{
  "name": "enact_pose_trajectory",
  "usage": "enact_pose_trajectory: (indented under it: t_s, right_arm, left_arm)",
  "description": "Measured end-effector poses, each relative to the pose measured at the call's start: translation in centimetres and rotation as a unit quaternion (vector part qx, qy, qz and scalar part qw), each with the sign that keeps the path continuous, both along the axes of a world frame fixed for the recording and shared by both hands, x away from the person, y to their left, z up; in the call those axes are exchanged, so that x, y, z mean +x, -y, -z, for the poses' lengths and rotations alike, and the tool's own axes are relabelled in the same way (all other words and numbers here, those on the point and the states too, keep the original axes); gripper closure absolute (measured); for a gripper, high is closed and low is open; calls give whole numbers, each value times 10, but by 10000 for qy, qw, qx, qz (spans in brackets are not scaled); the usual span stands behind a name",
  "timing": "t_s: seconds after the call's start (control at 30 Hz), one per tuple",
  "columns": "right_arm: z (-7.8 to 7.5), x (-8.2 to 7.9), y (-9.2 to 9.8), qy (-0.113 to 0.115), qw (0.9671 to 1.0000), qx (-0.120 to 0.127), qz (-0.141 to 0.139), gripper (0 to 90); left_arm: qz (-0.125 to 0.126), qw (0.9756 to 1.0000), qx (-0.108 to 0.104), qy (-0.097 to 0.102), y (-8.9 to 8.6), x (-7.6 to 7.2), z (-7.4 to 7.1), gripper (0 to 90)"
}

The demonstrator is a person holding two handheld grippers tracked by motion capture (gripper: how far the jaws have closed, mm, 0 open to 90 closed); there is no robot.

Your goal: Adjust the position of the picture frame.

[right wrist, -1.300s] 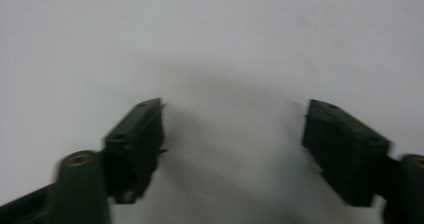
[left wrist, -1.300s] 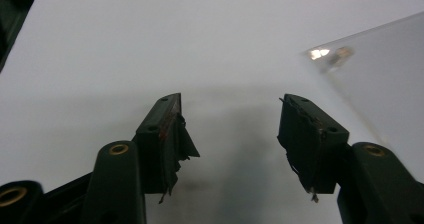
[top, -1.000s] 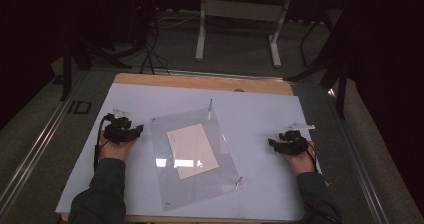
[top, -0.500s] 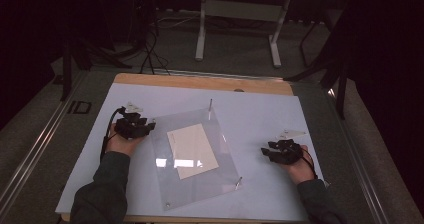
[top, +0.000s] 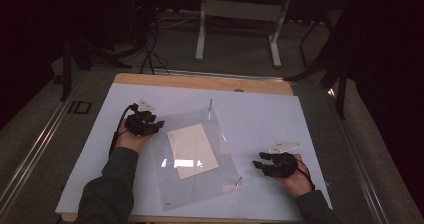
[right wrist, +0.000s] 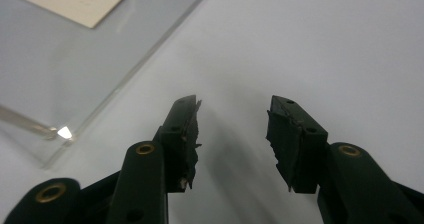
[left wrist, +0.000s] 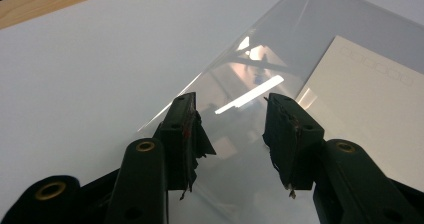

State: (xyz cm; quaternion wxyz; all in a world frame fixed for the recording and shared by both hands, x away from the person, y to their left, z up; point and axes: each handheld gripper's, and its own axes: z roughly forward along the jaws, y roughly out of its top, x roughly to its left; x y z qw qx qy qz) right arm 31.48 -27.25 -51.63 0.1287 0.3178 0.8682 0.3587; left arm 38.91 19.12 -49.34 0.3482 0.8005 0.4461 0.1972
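Observation:
A clear acrylic sheet [top: 212, 176] lies skewed on the white mat, with a cream paper [top: 192, 150] under its middle. Small metal posts stand at its corners [top: 238, 183]. My left gripper [top: 159, 126] is at the sheet's left edge. In the left gripper view its open jaws [left wrist: 230, 101] hover over the sheet [left wrist: 280, 44], the paper [left wrist: 370, 99] just beyond. My right gripper [top: 256, 165] stands open on bare mat, a little right of the sheet's near-right corner [right wrist: 62, 131]. Both pairs of jaws have just been closing partway, with nothing pressed between them.
The white mat [top: 260, 114] covers a wooden table whose far edge [top: 200, 81] shows. Behind the table stands a white frame on two legs [top: 202, 34] on a dark floor. Cables trail from both grippers.
My left hand has moved right, up to the sheet's left edge. My right hand has moved left and nearer, toward the sheet's near-right corner.

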Motion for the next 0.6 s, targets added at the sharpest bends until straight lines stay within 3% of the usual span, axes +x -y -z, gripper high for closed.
enact_pose_trajectory:
  t_s: [0.6]
  right_arm:
    - [-1, -15, -11, 15, 9994, 81, -328, 527]
  left_arm:
    - [184, 9998, 61, 99, 17, 6, -4, 544]
